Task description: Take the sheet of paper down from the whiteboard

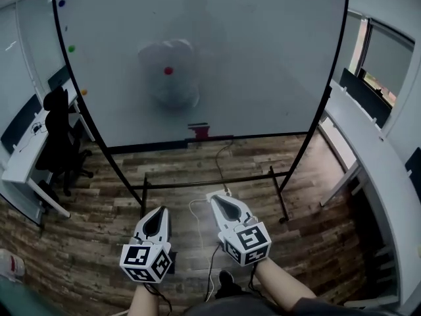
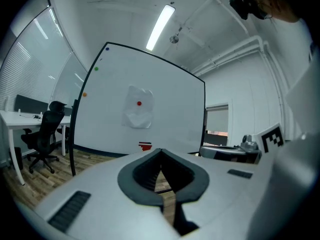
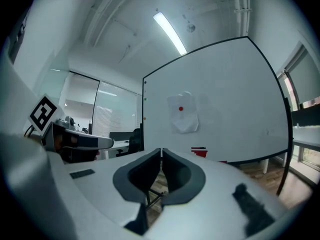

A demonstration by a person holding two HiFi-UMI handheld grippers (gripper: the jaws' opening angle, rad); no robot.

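A crumpled white sheet of paper (image 1: 170, 74) hangs in the middle of the whiteboard (image 1: 263, 58), pinned by a red magnet (image 1: 168, 71). The same paper (image 2: 138, 113) shows straight ahead in the left gripper view, and the paper (image 3: 183, 113) also shows in the right gripper view. Both grippers are held low, well short of the board, over the floor. My left gripper (image 1: 156, 215) is shut and empty. My right gripper (image 1: 219, 201) is shut and empty as well, pointing toward the board's stand.
The board stands on a black wheeled frame (image 1: 214, 180). A red eraser (image 1: 199, 131) rests on its tray. Small coloured magnets (image 1: 71, 47) dot its left edge. A black office chair (image 1: 60, 140) and desk (image 1: 23, 151) stand left; a long white counter (image 1: 378, 157) runs right. A cable (image 1: 217, 160) lies on the wood floor.
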